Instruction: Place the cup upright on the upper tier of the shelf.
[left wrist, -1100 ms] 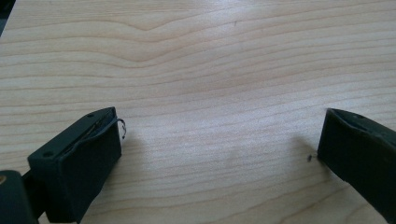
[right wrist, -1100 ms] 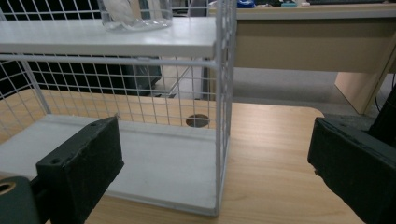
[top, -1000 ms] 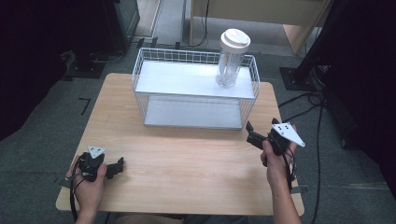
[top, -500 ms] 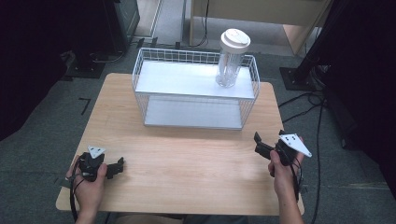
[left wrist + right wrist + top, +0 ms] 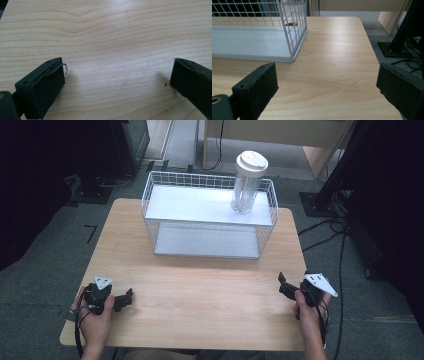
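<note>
Near edge of wooden table (image 5: 200, 290): left tongs (image 5: 127, 298) held low at the front left corner by the left hand (image 5: 95, 320), tips pointing toward the table's middle. Jaws wide apart in the left gripper view (image 5: 117, 80), bare wood grain between them, nothing gripped. Grey three-cornered plate on top, cable trailing off the front edge.

Front right: right tongs (image 5: 283, 287) in the right hand (image 5: 307, 312), just inside the right edge of the table, tips pointing toward the middle and slightly away from the person. Jaws spread wide in the right gripper view (image 5: 327, 85) — empty, only tabletop between them. Well apart from the left tongs, open wood between the two.

Farther on, middle to back of table: white wire basket (image 5: 150, 200) with a flat white shelf across its upper part and a white floor below; open front facing the person. Near right corner of the basket seen close in the right gripper view (image 5: 292, 50), standing on the wood, apart from the right tongs.

On the upper shelf, toward its right end: clear plastic cup (image 5: 246, 190) with a white lid, upright, near the right wall of the basket — contact with the wire cannot be told. Well apart from both tongs.

Beyond the table: grey floor, dark stand bases and cables at right, pale wooden furniture at the back.
</note>
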A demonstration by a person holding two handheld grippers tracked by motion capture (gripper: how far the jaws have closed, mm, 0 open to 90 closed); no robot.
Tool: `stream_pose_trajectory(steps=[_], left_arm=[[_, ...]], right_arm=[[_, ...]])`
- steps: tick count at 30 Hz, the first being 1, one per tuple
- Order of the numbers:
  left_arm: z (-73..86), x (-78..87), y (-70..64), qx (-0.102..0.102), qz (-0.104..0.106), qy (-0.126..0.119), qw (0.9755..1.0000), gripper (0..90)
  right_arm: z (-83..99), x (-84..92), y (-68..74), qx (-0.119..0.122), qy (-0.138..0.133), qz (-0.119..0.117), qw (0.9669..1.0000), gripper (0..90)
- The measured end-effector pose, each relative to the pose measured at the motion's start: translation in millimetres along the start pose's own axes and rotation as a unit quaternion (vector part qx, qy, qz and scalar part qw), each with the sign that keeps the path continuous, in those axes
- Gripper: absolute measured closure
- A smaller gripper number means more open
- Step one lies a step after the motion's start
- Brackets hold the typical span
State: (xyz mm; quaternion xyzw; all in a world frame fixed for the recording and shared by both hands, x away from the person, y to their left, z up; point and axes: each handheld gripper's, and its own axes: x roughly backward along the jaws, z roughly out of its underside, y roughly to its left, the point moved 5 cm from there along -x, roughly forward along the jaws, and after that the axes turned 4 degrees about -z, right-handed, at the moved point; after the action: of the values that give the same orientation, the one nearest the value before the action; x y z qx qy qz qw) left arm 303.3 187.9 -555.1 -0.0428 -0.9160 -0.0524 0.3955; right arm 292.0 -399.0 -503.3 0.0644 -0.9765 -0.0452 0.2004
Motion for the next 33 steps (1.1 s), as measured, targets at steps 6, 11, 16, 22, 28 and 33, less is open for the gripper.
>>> stream_pose_trajectory(steps=[6,11,16,22,28,33], left_arm=[[0.0,0.0,0.0,0.000,0.000,0.000,1.0000,0.0],[0.0,0.0,0.0,0.000,0.000,0.000,1.0000,0.0],[0.0,0.0,0.0,0.000,0.000,0.000,1.0000,0.0],[0.0,0.0,0.0,0.000,0.000,0.000,1.0000,0.0],[0.0,0.0,0.0,0.000,0.000,0.000,1.0000,0.0],[0.0,0.0,0.0,0.000,0.000,0.000,1.0000,0.0]], right_arm=[[17.5,7.1,-8.1,0.014,0.026,0.009,0.9995,3.7],[28.6,12.8,-12.6,0.018,0.041,0.010,0.9989,3.8],[40.8,21.3,-19.7,0.020,0.061,0.013,0.9978,4.2],[50.8,27.8,-24.7,0.021,0.080,0.009,0.9965,4.3],[62.1,31.6,-27.7,0.034,0.115,0.014,0.9927,4.6],[70.0,30.6,-25.1,0.032,0.168,0.011,0.9853,5.4]])
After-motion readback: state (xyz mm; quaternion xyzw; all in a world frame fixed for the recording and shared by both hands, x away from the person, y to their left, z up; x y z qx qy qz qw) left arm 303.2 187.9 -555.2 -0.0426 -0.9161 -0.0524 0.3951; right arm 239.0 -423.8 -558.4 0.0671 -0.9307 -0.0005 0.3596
